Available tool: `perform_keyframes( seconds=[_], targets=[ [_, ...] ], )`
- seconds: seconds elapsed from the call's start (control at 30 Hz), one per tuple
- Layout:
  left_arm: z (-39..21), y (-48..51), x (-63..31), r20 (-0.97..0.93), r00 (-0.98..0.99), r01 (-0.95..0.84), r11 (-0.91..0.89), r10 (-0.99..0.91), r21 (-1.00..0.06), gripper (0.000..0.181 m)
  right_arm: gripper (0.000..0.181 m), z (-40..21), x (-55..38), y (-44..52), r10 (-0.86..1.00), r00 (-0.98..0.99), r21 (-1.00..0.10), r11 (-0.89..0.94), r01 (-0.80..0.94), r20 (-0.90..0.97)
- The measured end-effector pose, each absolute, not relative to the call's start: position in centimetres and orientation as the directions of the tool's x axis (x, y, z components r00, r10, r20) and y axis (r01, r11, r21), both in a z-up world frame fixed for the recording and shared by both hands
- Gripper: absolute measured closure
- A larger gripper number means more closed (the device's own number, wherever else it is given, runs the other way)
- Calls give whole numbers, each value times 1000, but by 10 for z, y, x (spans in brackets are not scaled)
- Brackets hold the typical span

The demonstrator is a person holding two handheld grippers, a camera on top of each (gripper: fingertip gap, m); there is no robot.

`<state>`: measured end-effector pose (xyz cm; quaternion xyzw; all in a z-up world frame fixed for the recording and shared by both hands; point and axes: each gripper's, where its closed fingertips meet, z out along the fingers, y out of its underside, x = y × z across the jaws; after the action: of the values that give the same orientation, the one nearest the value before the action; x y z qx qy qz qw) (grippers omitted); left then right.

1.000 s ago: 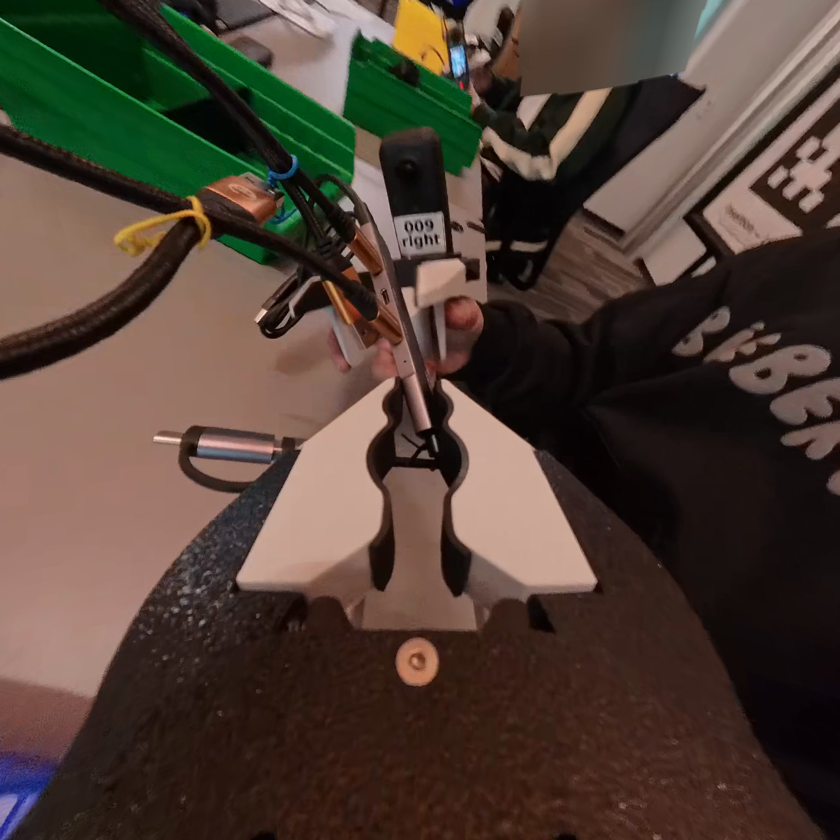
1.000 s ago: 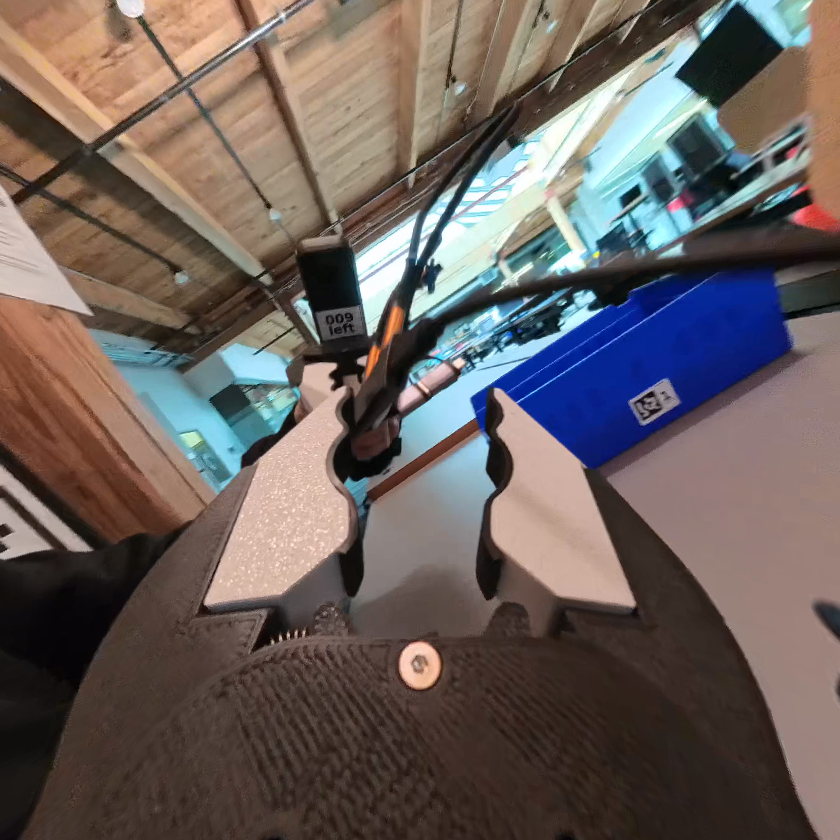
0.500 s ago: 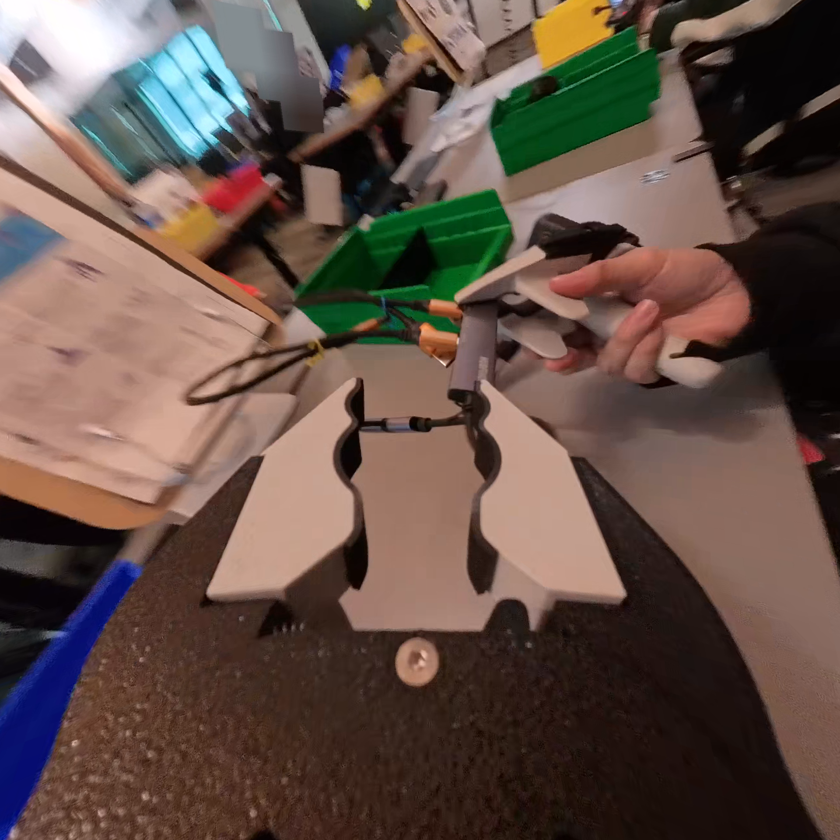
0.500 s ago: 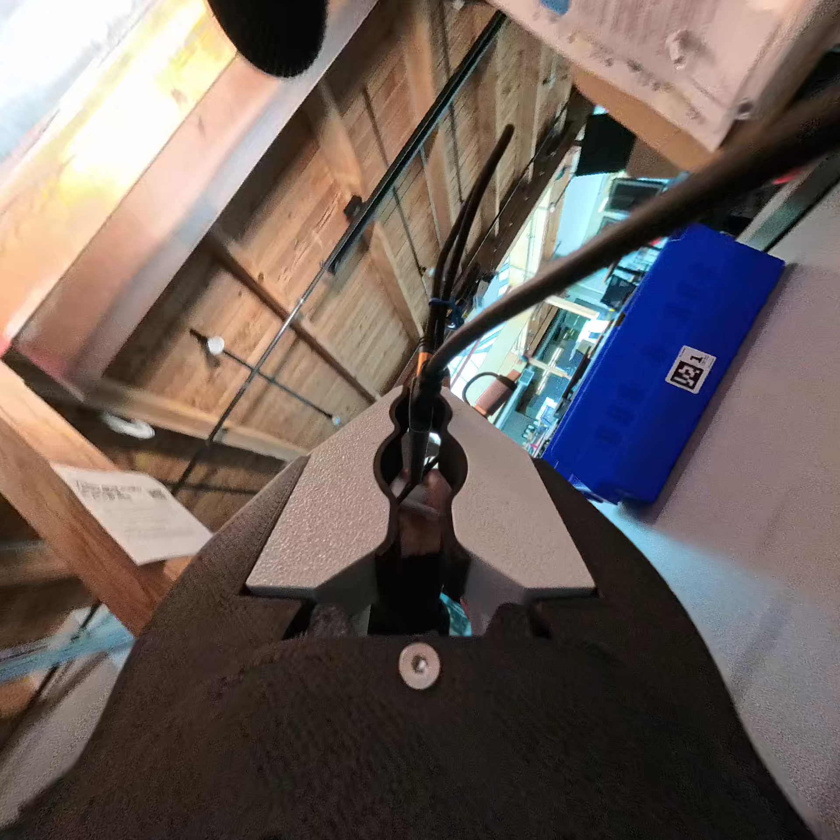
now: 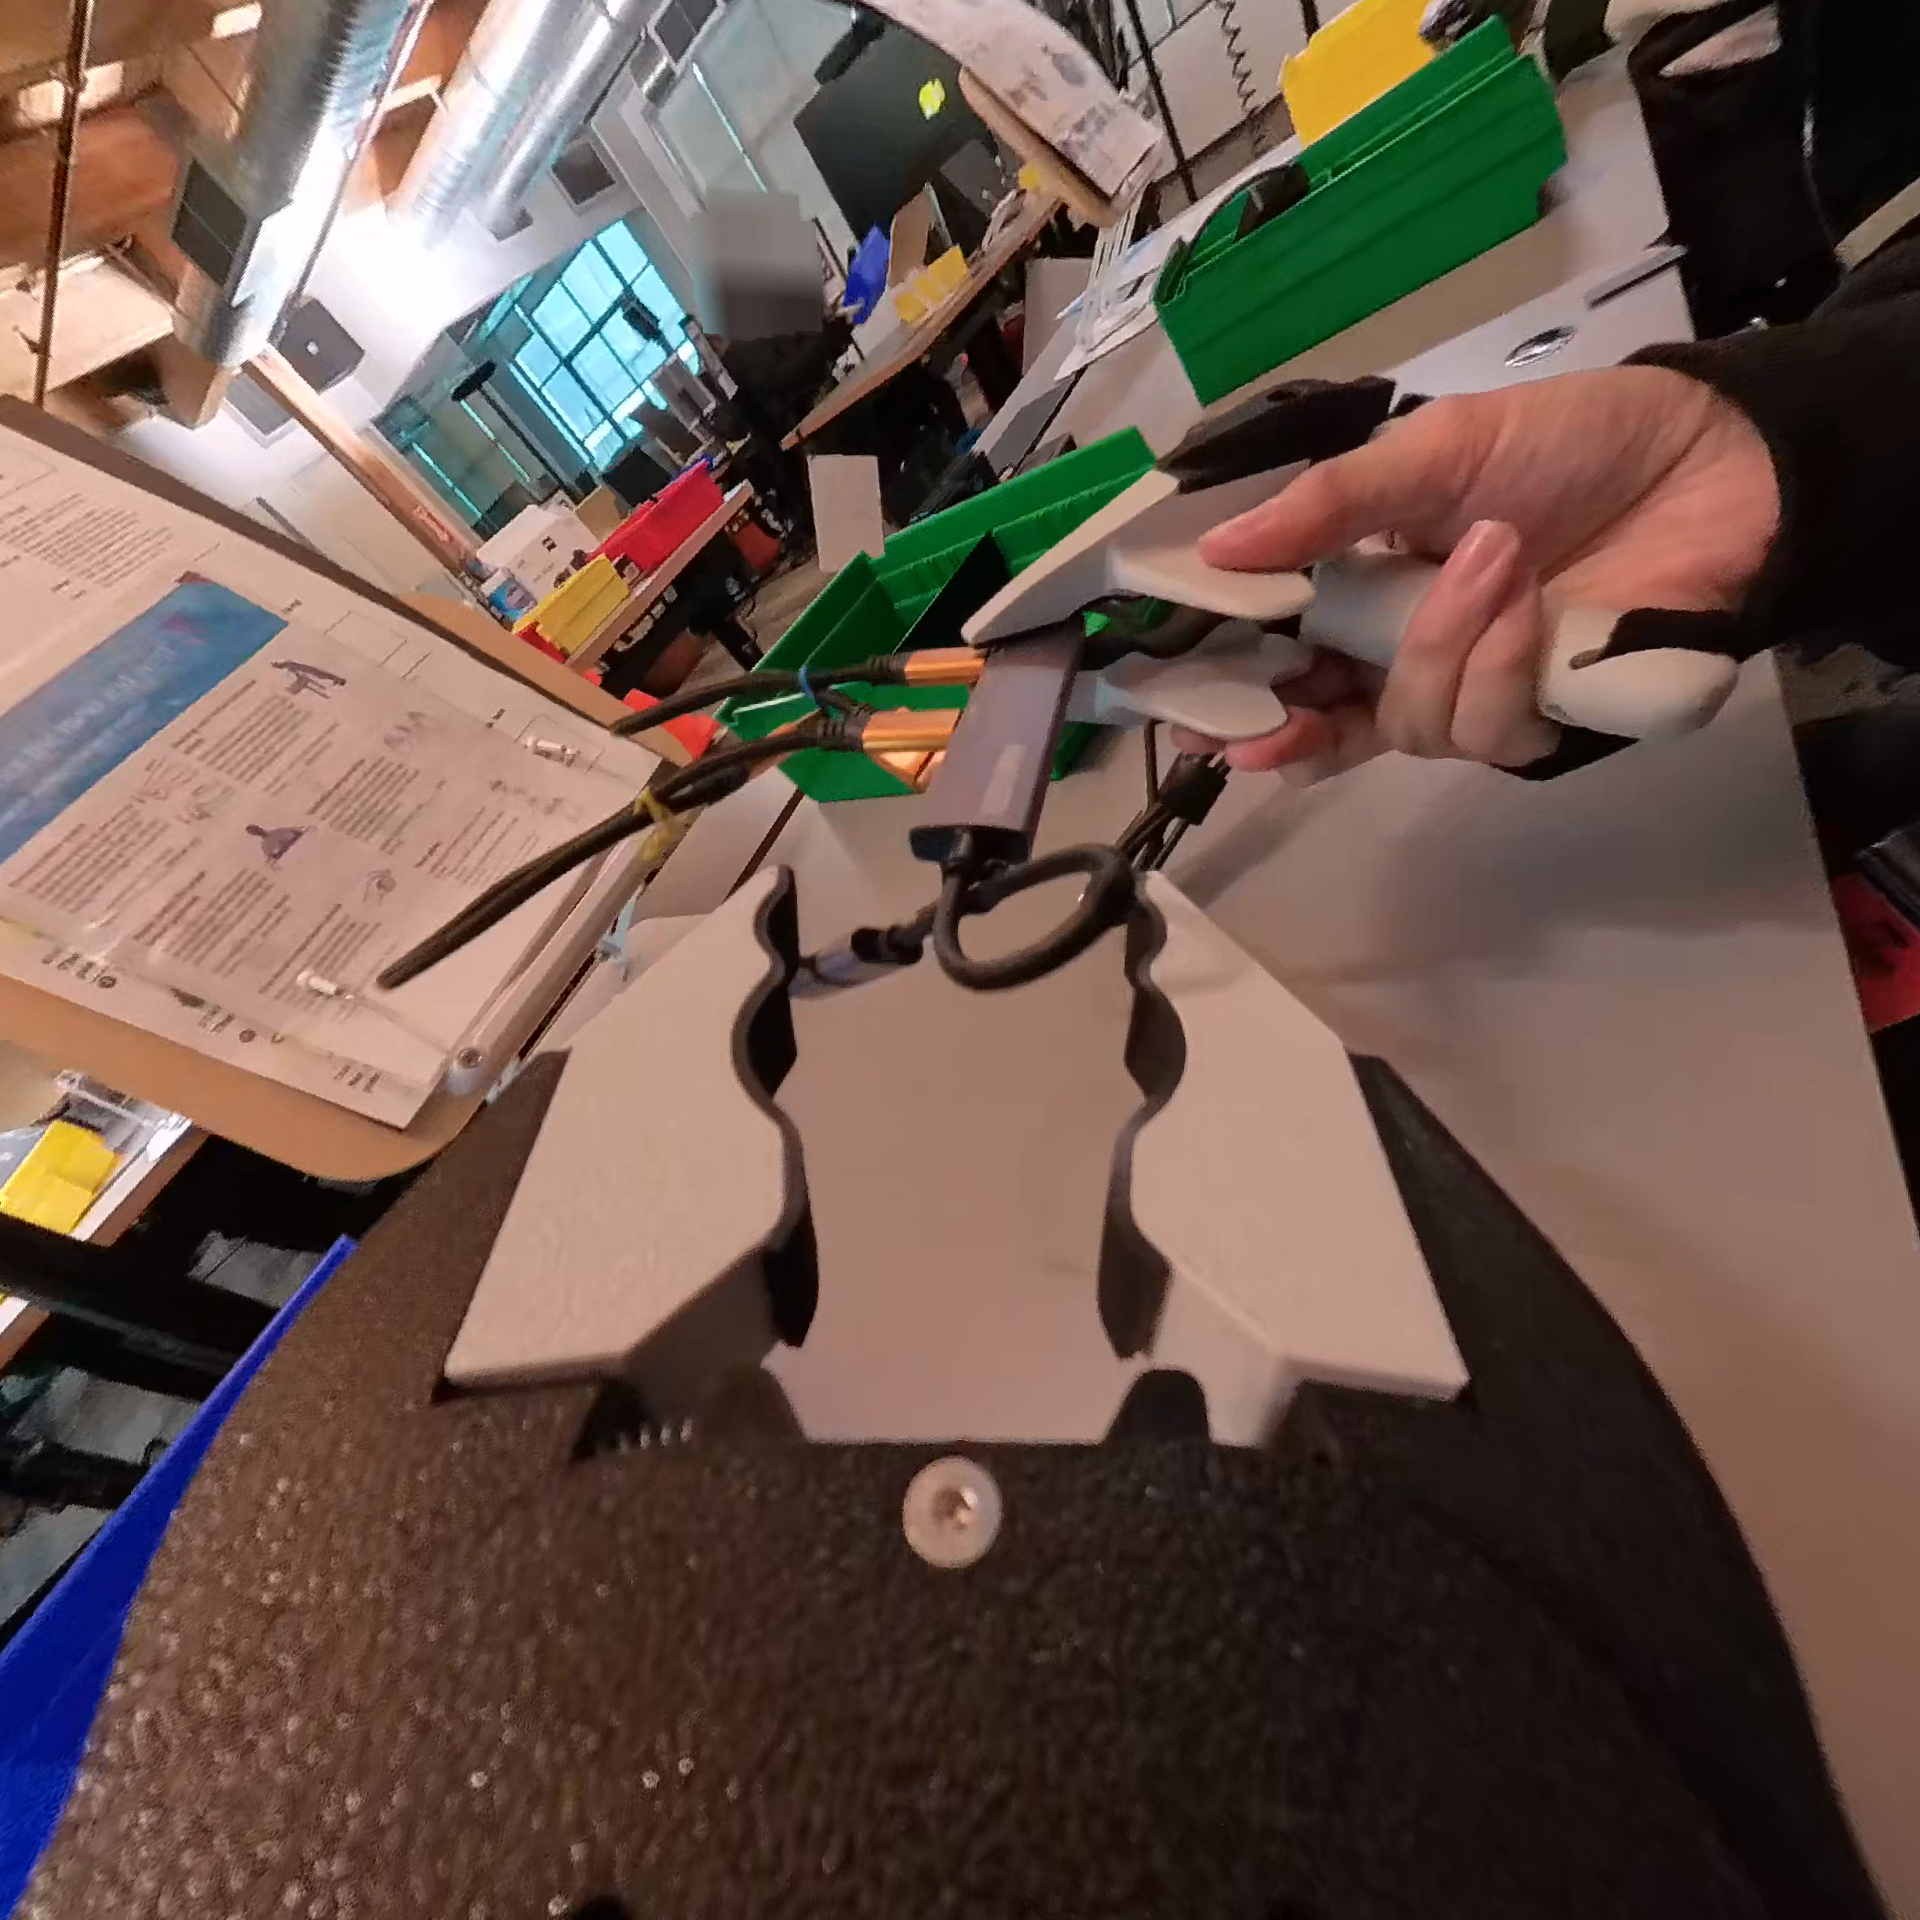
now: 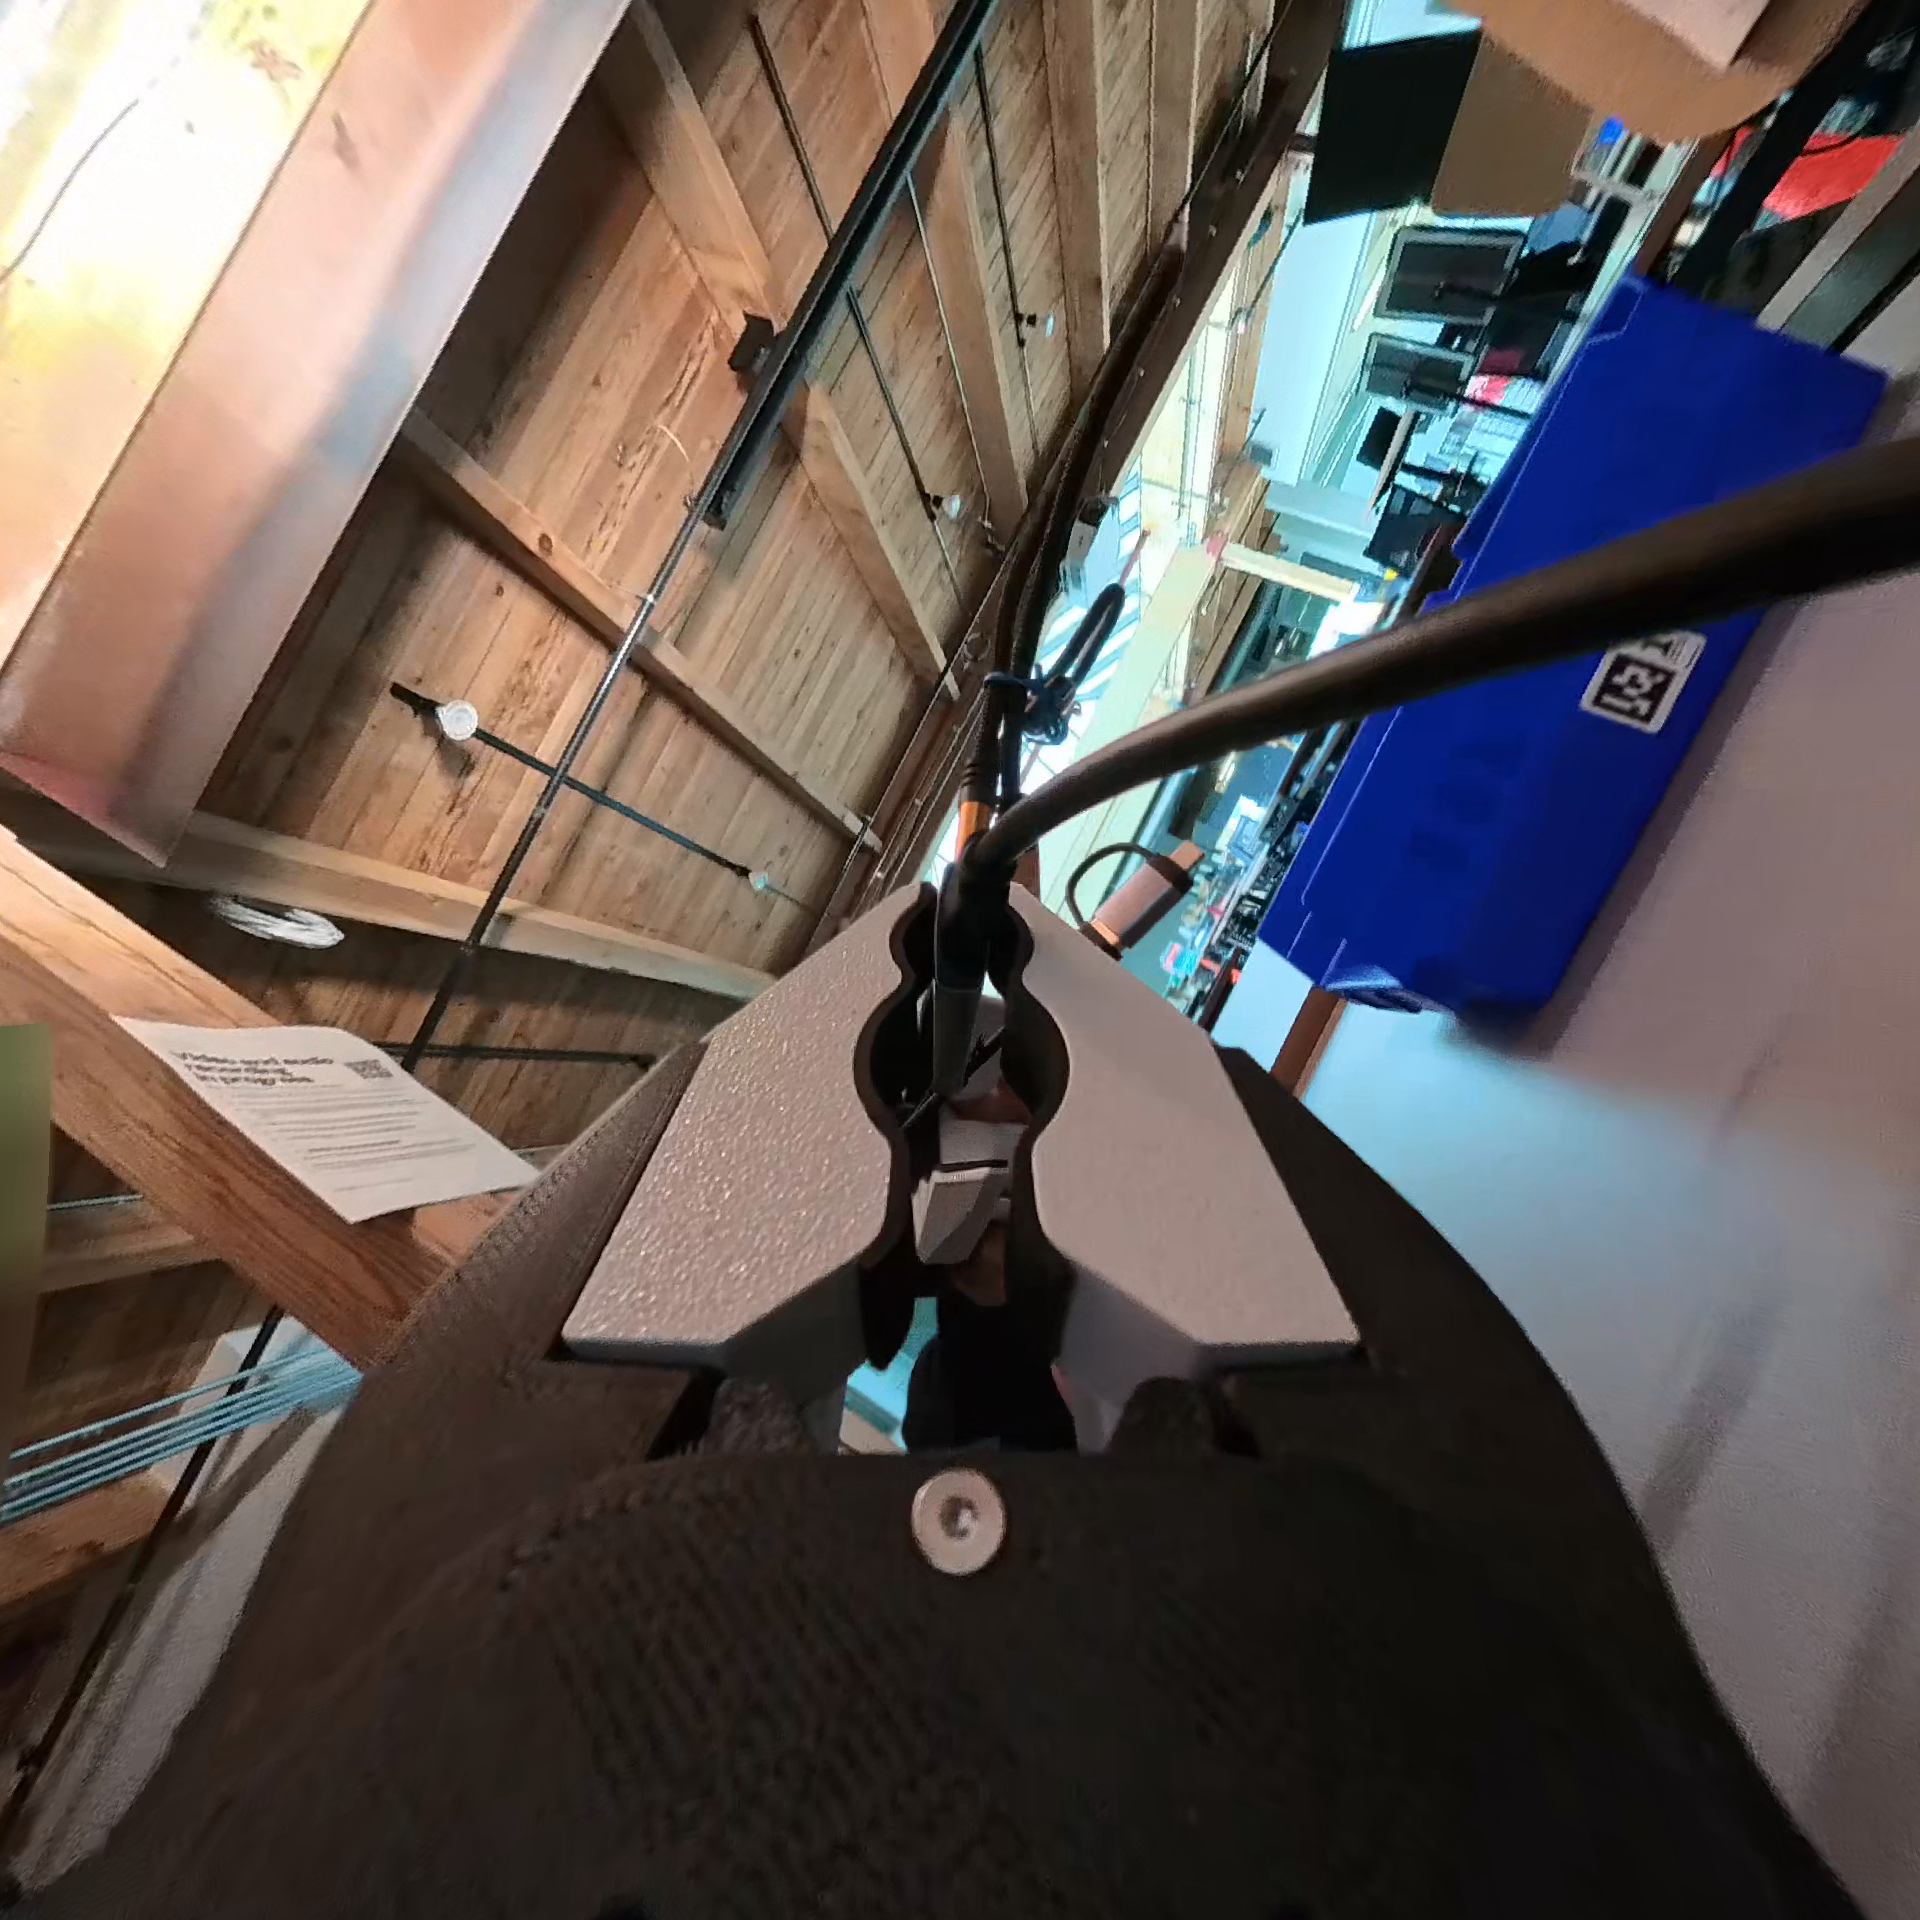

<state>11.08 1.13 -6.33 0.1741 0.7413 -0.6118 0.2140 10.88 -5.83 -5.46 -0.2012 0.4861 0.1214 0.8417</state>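
Observation:
A grey USB hub (image 5: 1000, 746) hangs in the air over the grey table (image 5: 1558, 1091). Two black cables with copper plugs (image 5: 914, 732) enter its side, and its short black tail cable (image 5: 1039, 930) loops below it. My right gripper (image 5: 1039, 665), held by a hand (image 5: 1507, 551), is shut on the hub's upper end. In the right wrist view the right gripper (image 6: 966, 920) pinches the hub (image 6: 956, 1003) edge-on, and a black cable (image 6: 1351, 675) arcs away. My left gripper (image 5: 961, 930) is open and empty just below the hub, with the tail's loop between its fingertips.
A green bin (image 5: 883, 613) stands right behind the hub, and another green bin (image 5: 1351, 218) is farther back. A slanted board with a printed sheet (image 5: 260, 831) juts in at the left. A blue bin (image 6: 1558, 644) sits on the table, and its edge shows in the left wrist view (image 5: 104, 1558). Tip to tip, the grippers are about 8 cm apart.
One second ago my left gripper was shut on the hub and my right was open. The right closed on the hub; the left opened, let go and drew back.

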Motion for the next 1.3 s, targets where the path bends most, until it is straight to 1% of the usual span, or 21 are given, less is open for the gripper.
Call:
perform_keyframes(
  seconds=[0.07,0.13,0.17,0.23,0.33,0.53,0.7,0.77,0.83,0.9,0.93,0.97,1.0,1.03,1.07,1.17,1.23,1.3],
  targets=[
    [-65,5,103,-542,-840,535,180,15,-825,122,174,-53,107,-51,9,501,-228,883,-410,-866],
    [-63,-1,98,-557,-830,551,169,12,-817,128,174,-53,105,-45,5,504,-237,878,-415,-864],
    [-64,-3,96,-556,-831,550,167,14,-818,135,174,-52,105,-42,-2,508,-246,876,-414,-862],
    [-63,-6,98,-555,-831,544,175,-19,-821,154,174,-50,103,-40,-12,514,-258,875,-409,-858],
    [-63,-6,96,-540,-841,529,170,-25,-832,157,174,-48,100,-39,-42,526,-293,867,-403,-849],
    [-62,-7,93,-551,-834,541,144,-36,-828,158,174,-45,98,-40,-55,549,-316,863,-393,-834],
    [-65,-14,92,-483,-874,479,83,-53,-874,159,173,-48,99,-48,-58,547,-311,870,-383,-835],
    [-70,-17,93,-448,-893,444,72,-50,-893,159,173,-52,101,-50,-85,547,-342,857,-387,-833],
    [-74,-18,93,-407,-913,405,58,-30,-913,159,169,-56,100,-49,-174,576,-451,807,-381,-798],
    [-77,-15,99,-366,-930,364,38,-37,-930,159,151,-61,91,-44,-273,623,-597,698,-396,-733],
    [-79,-12,104,-351,-935,350,28,-48,-936,159,147,-67,83,-40,-351,645,-693,598,-403,-679],
    [-82,-8,109,-333,-942,332,19,-52,-943,159,147,-78,74,-36,-443,667,-790,460,-404,-599],
    [-84,-4,112,-313,-948,314,5,-48,-950,159,144,-91,63,-34,-525,685,-863,296,-410,-505],
    [-86,0,113,-294,-955,294,-15,-37,-956,159,138,-99,50,-34,-576,710,-904,135,-406,-405],
    [-89,3,113,-277,-961,277,-36,-18,-960,159,135,-98,39,-37,-607,734,-930,25,-367,-306],
    [-97,8,109,-264,-962,262,-45,73,-964,159,132,-65,30,-58,-709,706,-981,-140,-137,3],
    [-98,11,104,-260,-958,255,-54,125,-966,159,133,-52,32,-69,-721,671,-965,-260,-30,173],
    [-99,13,94,-244,-951,230,-93,191,-969,159,144,-58,33,-66,-675,694,-933,-360,-13,250]
  ],
)
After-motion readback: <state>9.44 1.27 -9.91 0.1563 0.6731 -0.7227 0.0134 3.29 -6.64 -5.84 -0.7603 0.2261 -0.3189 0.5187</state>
